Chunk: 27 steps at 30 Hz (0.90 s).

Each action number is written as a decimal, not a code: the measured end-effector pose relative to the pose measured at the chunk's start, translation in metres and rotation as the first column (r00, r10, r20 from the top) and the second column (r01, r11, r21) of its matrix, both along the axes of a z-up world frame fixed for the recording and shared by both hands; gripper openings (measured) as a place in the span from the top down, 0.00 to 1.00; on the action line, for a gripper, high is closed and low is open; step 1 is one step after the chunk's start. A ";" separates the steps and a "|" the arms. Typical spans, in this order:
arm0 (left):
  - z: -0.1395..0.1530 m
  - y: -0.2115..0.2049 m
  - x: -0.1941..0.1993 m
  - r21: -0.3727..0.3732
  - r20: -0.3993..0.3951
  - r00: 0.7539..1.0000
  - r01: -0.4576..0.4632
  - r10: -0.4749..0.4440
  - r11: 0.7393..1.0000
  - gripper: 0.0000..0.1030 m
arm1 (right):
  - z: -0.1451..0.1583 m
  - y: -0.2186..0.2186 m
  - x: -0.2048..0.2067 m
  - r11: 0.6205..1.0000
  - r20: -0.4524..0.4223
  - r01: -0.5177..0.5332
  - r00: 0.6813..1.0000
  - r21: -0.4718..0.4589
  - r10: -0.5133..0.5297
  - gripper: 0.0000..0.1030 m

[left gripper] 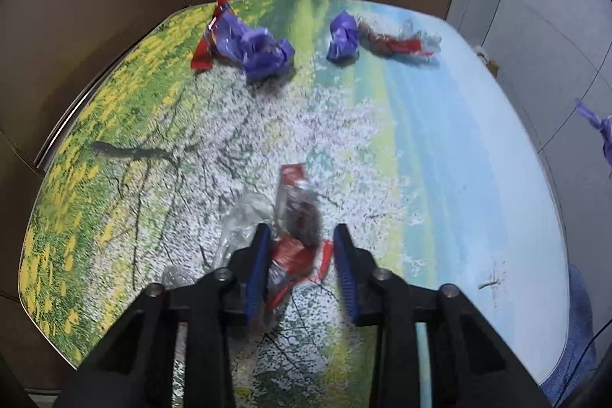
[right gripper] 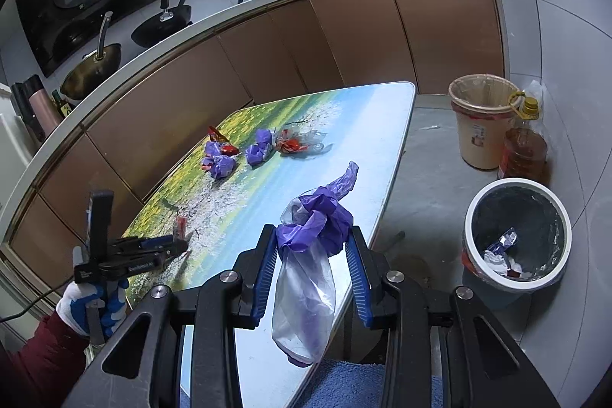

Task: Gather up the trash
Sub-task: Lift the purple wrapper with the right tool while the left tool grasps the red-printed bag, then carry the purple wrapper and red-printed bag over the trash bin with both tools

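Left gripper [left gripper: 302, 247] fingers spread around red wrapper [left gripper: 296, 255], right gripper [right gripper: 311, 257] fingers pinching purple bag [right gripper: 317, 220]

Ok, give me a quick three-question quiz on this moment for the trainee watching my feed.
1. True or false: the right gripper holds a purple and clear plastic bag.
2. Multiple choice: the red snack wrapper nearest the left gripper lies (a) on the floor, (b) on the table between open fingers, (c) in the bin.
3. Fill in: the white trash bin with a dark liner stands on the ____.

Key: 1 true. 2 b. 3 floor.
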<state>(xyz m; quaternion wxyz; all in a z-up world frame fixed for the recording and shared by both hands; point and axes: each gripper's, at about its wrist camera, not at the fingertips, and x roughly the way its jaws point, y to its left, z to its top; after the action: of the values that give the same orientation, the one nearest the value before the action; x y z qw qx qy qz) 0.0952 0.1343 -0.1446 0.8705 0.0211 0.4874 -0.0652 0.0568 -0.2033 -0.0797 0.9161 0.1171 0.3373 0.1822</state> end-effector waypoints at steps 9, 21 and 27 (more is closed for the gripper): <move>0.018 -0.001 -0.006 -0.044 0.055 0.998 -0.011 0.013 0.999 0.83 | -0.003 -0.006 0.000 1.000 -0.001 0.005 1.000 0.013 -0.005 0.65; 0.062 -0.078 0.012 -0.149 0.111 0.985 0.145 -0.129 0.978 0.84 | -0.007 -0.049 0.007 0.996 0.002 0.088 0.996 0.025 -0.088 0.65; 0.082 -0.160 0.041 -0.212 0.125 0.954 0.295 -0.274 0.932 0.84 | -0.007 -0.096 0.024 0.982 0.004 0.188 0.982 -0.001 -0.188 0.64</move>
<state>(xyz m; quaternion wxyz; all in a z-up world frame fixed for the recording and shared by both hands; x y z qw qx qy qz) 0.1361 -0.0259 -0.0630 0.8702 -0.0056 0.4274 -0.2452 0.0811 -0.2990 -0.0866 0.9300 0.1473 0.3232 0.0946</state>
